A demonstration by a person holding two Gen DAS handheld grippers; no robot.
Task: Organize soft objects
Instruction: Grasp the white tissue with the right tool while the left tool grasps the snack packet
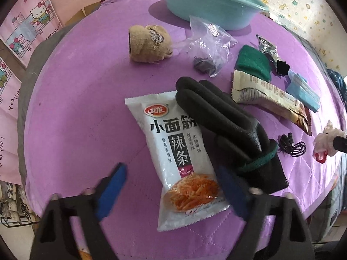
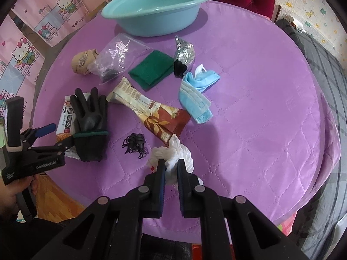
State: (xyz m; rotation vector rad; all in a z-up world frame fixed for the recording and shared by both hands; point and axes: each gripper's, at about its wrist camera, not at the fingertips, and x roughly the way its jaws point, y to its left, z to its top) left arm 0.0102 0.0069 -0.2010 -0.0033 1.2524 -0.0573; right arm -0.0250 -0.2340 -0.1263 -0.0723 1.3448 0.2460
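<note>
The white snack packet lies flat on the purple quilted cloth, its long axis running away from the left gripper toward the teal basin at the far edge, and a black glove is draped over its right side, fingers pointing the same way. The left gripper's blue-padded jaws stand apart, one on each long side of the packet's near end; no pad presses the packet, though the right-hand one looks close against the glove's cuff, and whether it touches I cannot tell. So the jaws cross the packet's narrow width, and closing could, I'd guess, catch glove and packet together. Off to the right, well apart, the right gripper is pinched nearly closed on a crumpled white plastic bag, just above the cloth. The basin sits straight beyond both, with a green cloth and blue face masks lying between.
</note>
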